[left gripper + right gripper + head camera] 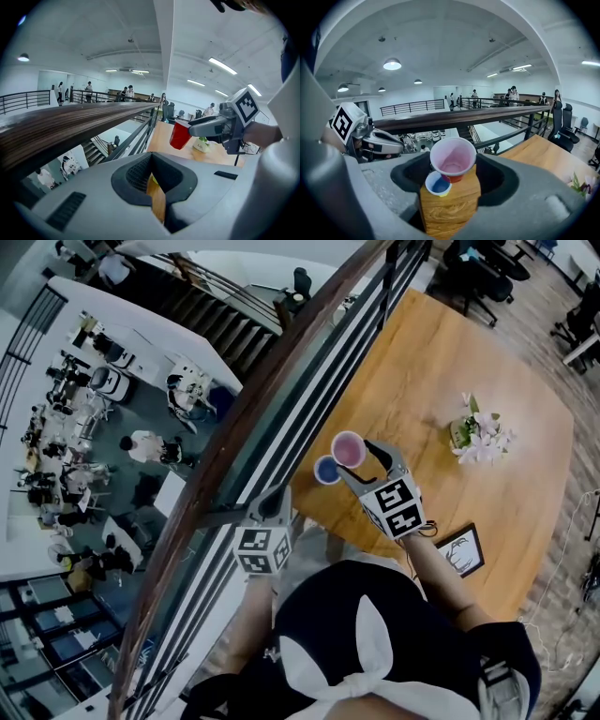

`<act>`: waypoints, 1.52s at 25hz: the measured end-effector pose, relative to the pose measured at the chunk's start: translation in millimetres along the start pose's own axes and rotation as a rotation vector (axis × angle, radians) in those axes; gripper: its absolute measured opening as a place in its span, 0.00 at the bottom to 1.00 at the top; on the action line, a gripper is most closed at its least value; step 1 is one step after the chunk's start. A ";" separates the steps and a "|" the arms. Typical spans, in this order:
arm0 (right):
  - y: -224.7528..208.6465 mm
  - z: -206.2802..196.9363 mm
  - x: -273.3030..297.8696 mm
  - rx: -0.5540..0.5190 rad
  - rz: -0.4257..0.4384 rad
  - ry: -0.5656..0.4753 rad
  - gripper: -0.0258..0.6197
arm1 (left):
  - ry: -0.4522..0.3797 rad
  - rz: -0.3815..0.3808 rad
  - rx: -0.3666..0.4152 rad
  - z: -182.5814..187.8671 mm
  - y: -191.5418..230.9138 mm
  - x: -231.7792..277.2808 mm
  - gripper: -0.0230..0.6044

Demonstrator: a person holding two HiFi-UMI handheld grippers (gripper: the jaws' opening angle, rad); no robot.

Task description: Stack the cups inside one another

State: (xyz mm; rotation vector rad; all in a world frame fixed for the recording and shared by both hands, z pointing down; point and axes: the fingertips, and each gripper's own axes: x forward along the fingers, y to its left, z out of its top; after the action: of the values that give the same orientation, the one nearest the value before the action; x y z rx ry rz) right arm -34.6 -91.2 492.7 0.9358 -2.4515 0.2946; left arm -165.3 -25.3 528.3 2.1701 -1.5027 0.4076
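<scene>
My right gripper (pixel 362 461) is shut on a red cup (pixel 349 448) with a pale pink inside and holds it by the rim above the wooden table (pixel 487 352). In the right gripper view the red cup (pixel 453 162) sits between the jaws, just above and behind a small cup with a blue inside (pixel 438 183). That blue cup (pixel 327 469) stands on the table near its left edge. In the left gripper view the red cup (pixel 180 135) hangs tilted over the table. My left gripper (pixel 272 506) is by the railing, jaws together and empty.
A dark wooden handrail with metal bars (pixel 281 381) runs along the table's left edge, with a drop to the lower floor beyond it. A pot of white flowers (pixel 479 437) and a small framed card (pixel 462 551) are on the table's right part. Office chairs (pixel 483 277) stand at the far end.
</scene>
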 end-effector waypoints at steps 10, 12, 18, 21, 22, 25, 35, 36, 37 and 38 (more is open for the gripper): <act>16.2 12.8 5.4 -0.023 0.034 -0.017 0.51 | -0.004 0.003 -0.008 -1.1 -0.1 -1.8 0.06; 18.1 12.6 6.4 -0.026 0.037 -0.015 0.51 | -0.002 0.004 -0.009 -1.6 1.2 -2.3 0.06; 20.4 4.0 10.3 -0.024 0.043 0.002 0.51 | -0.001 0.002 -0.011 -3.7 2.2 -0.2 0.06; 22.5 -1.5 12.5 -0.029 0.049 0.017 0.51 | 0.001 0.002 -0.013 -4.0 2.5 0.7 0.06; 23.9 -2.9 13.4 -0.030 0.052 0.020 0.51 | 0.002 0.002 -0.014 -4.5 2.8 0.5 0.06; 27.7 -10.2 17.4 -0.035 0.058 0.036 0.51 | 0.002 0.001 -0.016 -5.4 3.0 -1.3 0.06; 37.4 -33.9 37.5 -0.041 0.089 0.117 0.51 | 0.008 0.006 -0.019 -7.9 6.0 -3.2 0.06; 38.4 -35.9 38.8 -0.043 0.093 0.123 0.51 | 0.008 0.007 -0.019 -8.1 6.1 -3.7 0.06; 39.2 -37.7 40.0 -0.043 0.098 0.128 0.51 | 0.009 0.007 -0.019 -8.2 6.0 -3.8 0.06; 39.7 -39.6 41.3 -0.043 0.102 0.133 0.51 | 0.009 0.008 -0.019 -8.3 5.9 -3.5 0.06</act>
State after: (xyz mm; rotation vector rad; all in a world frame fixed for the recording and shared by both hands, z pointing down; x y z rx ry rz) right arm -73.1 -70.7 547.1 0.7502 -2.3770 0.3272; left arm -171.8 -19.9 534.8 2.1453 -1.5046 0.4034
